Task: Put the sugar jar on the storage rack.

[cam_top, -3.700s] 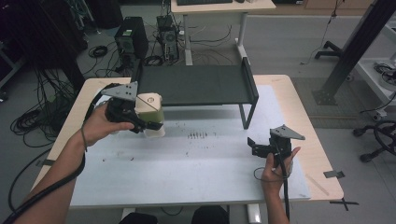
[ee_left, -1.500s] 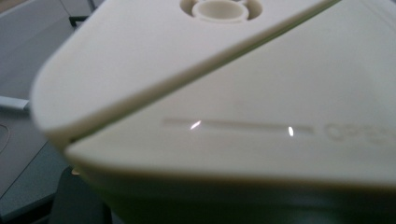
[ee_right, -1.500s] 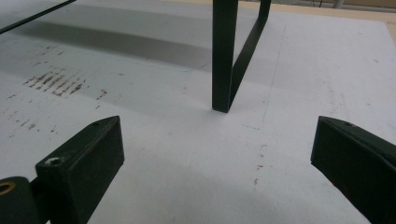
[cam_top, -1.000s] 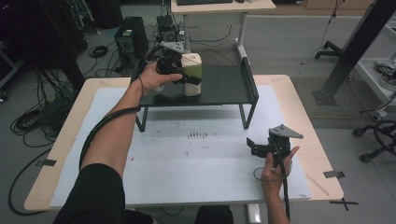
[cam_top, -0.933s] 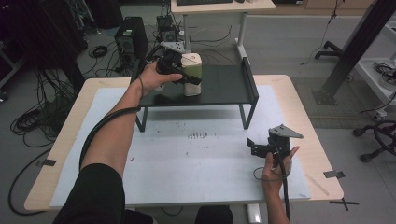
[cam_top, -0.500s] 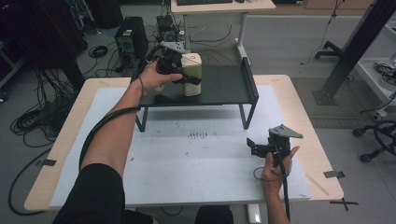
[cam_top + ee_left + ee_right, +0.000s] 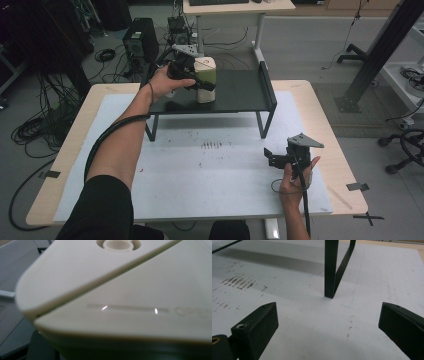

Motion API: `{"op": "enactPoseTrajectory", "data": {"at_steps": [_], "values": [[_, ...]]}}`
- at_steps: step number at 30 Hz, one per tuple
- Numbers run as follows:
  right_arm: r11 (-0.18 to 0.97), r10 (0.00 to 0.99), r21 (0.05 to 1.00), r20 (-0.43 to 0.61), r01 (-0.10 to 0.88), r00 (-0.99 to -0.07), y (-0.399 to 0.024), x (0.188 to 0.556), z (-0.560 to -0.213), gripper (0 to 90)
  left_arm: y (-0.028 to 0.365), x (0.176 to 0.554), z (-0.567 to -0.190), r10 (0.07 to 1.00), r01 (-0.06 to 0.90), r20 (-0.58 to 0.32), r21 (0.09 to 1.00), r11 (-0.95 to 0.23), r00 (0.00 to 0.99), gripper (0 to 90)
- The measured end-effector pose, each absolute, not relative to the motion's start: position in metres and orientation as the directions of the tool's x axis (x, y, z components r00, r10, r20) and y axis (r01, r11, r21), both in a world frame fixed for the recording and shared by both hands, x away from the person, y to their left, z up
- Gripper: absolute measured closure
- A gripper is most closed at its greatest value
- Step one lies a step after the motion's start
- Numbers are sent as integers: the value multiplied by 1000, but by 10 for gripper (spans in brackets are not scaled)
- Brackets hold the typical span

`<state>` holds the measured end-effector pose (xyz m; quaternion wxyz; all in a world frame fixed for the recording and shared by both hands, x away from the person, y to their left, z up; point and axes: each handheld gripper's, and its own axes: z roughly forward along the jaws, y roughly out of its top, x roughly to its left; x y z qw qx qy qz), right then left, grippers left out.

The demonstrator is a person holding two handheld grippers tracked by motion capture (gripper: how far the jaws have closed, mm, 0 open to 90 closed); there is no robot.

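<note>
A cream carton [image 7: 207, 67] with a green lower part stands upright on the black raised shelf [image 7: 240, 92] near its left half. My left gripper [image 7: 200, 82] is shut on the carton from the left side. In the left gripper view the carton [image 7: 112, 302] sits very close, its round cap [image 7: 117, 245] at the top, and the jaws are hidden. My right gripper [image 7: 272, 156] is held low over the white mat at the front right, pointing left. Its jaws stand wide apart [image 7: 327, 322] with nothing between them.
The shelf's front right leg [image 7: 330, 270] stands on the white mat [image 7: 200, 170] just ahead of the right gripper. Dark smudges [image 7: 212, 145] mark the mat's middle. A computer tower [image 7: 140, 45] and cables lie on the floor behind the table.
Since the earliest frame my left gripper has carried the carton from over the table's left side up onto the shelf. Over the last second nothing has moved.
</note>
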<state>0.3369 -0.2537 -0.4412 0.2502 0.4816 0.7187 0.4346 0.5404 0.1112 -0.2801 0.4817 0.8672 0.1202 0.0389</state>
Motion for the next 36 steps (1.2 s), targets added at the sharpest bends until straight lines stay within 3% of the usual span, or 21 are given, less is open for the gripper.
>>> {"op": "enactPoseTrajectory", "data": {"at_steps": [36], "values": [[158,910,865,60,477,-410,-254,337,-441,25,110,541,-281,254,177,-51,847,-501,966,286]]}}
